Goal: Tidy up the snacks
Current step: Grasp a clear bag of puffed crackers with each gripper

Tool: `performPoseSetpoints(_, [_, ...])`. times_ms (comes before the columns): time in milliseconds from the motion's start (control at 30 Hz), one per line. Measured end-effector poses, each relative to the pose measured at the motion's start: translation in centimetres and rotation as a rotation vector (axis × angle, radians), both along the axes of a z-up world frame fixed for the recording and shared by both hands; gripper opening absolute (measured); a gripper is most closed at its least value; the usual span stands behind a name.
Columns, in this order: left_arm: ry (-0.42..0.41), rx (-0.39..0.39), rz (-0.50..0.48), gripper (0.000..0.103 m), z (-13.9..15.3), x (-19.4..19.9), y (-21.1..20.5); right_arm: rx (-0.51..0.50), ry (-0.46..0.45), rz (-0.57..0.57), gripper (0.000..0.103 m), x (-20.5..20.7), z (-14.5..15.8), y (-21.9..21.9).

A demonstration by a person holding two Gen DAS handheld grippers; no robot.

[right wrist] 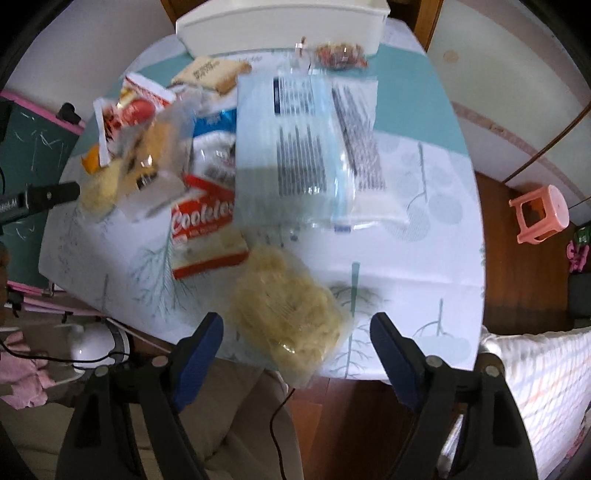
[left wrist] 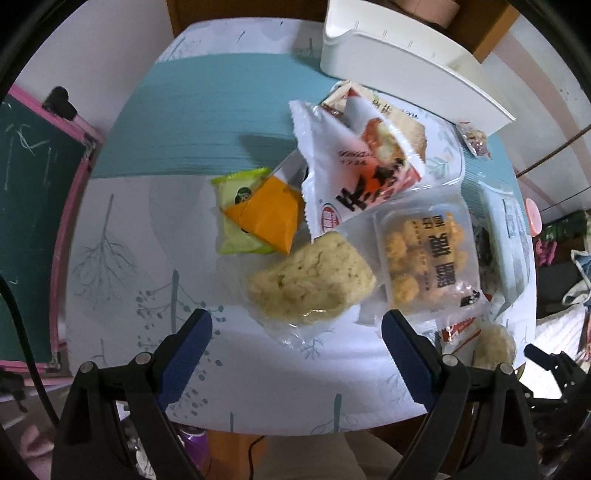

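Snack packs lie scattered on the patterned tablecloth. In the left wrist view my left gripper is open, just short of a clear-wrapped pale rice cake. Beyond it lie an orange packet on a green pack, a white-and-red pack and a bag of golden puffs. In the right wrist view my right gripper is open, with a clear bag of pale crisps between its fingers at the table's near edge. A red cookie pack and a large pale blue pack lie beyond.
A white bin stands at the far edge of the table, also in the right wrist view. A small nut pack lies in front of it. A green chalkboard stands left of the table. A pink stool stands on the floor to the right.
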State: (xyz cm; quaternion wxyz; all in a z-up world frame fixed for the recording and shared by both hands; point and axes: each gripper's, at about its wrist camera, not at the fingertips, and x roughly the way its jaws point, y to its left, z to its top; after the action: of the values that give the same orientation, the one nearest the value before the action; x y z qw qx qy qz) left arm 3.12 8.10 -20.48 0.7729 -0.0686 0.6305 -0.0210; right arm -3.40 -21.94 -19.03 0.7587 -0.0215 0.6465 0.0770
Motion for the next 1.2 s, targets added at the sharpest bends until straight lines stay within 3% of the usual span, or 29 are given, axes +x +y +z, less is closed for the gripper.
performPoseSetpoints(133, [0.023, 0.003, -0.042, 0.093, -1.0, 0.6, 0.2, 0.012, 0.007, 0.026, 0.080, 0.0, -1.2, 0.1])
performPoseSetpoints(233, [0.034, 0.011, -0.133, 0.093, -1.3, 1.0, -0.6, 0.021, 0.013, 0.066, 0.080, 0.0, -1.8, 0.6])
performPoseSetpoints(433, [0.010, 0.121, -0.318, 0.093, -2.4, 1.4, -2.0, -0.029, -0.007, 0.187, 0.080, 0.0, -2.8, 2.4])
performPoseSetpoints(500, [0.020, 0.120, -0.332, 0.093, -2.7, 1.5, -2.1, -0.051, -0.012, 0.221, 0.074, 0.0, -3.3, 3.1])
performPoseSetpoints(567, [0.026, 0.119, -0.335, 0.093, -2.8, 1.7, -1.9, -0.046, 0.004, 0.249, 0.057, -0.1, -4.0, 3.8])
performPoseSetpoints(667, [0.033, 0.119, -0.339, 0.093, -3.3, 2.4, -2.2, -0.040, 0.014, 0.250, 0.050, -0.3, -4.5, 4.3])
performPoseSetpoints(867, [0.041, 0.180, -0.400, 0.077, -4.6, 3.3, -3.9, -0.017, 0.023, 0.241, 0.044, -0.2, -4.6, 4.1])
performPoseSetpoints(933, [0.032, 0.201, -0.421, 0.065, -4.7, 3.3, -4.4, -0.008, 0.027, 0.229, 0.043, 0.4, -3.8, 3.0])
performPoseSetpoints(1200, [0.045, 0.176, -0.357, 0.056, -3.6, 2.0, -4.3, 0.041, 0.004, 0.210, 0.043, 1.0, -1.0, 1.9])
